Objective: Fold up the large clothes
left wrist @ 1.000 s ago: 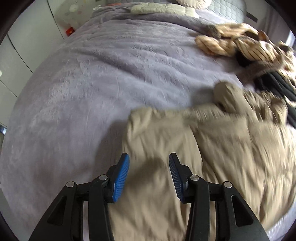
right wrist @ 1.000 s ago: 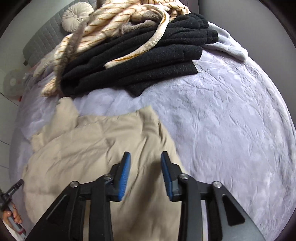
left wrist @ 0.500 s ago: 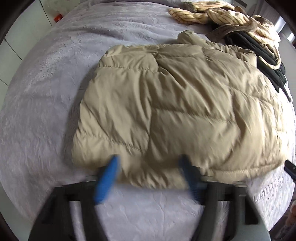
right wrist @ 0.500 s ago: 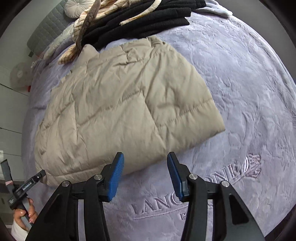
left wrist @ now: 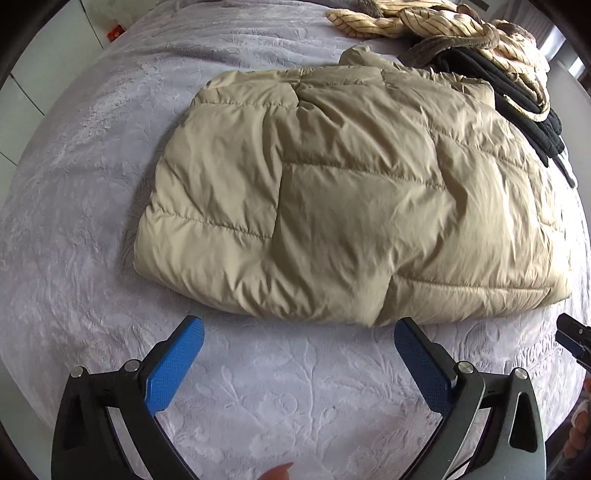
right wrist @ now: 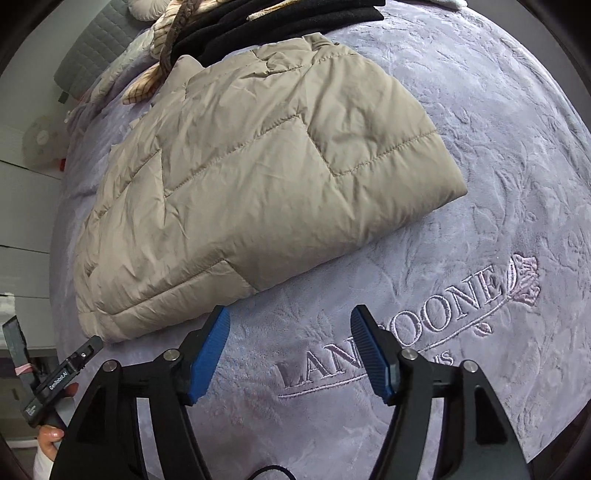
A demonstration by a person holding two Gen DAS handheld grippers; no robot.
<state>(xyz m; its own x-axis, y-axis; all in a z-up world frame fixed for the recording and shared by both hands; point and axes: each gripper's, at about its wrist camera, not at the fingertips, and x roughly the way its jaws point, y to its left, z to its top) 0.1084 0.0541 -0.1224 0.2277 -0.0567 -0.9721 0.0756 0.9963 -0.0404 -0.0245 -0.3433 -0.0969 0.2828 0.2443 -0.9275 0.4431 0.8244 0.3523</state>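
- Beige jacket (left wrist: pixel 343 192): quilted, puffy cloth with a faint sheen, creased.
- Bed cover (right wrist: pixel 498 155): plush lilac fabric, embossed, with embroidered lettering.
- Left tongs (left wrist: pixel 299 332): matt black frame, ribbed blue pads.

The puffer jacket (left wrist: pixel 343 192) is a plain sandy beige, crossed by stitched quilting lines in the same tone; the bed cover (right wrist: pixel 498 122) under it is pale lilac-grey plush, embossed all over with a leaf and flower pattern and embroidered with darker mauve lettering (right wrist: pixel 399 332) and a rose. Beyond lie black folded garments (left wrist: pixel 532 110) and a cream throw (left wrist: pixel 436 22) with thin brown stripes; each tool has bright blue ribbed pads (right wrist: pixel 210 354) on black arms.
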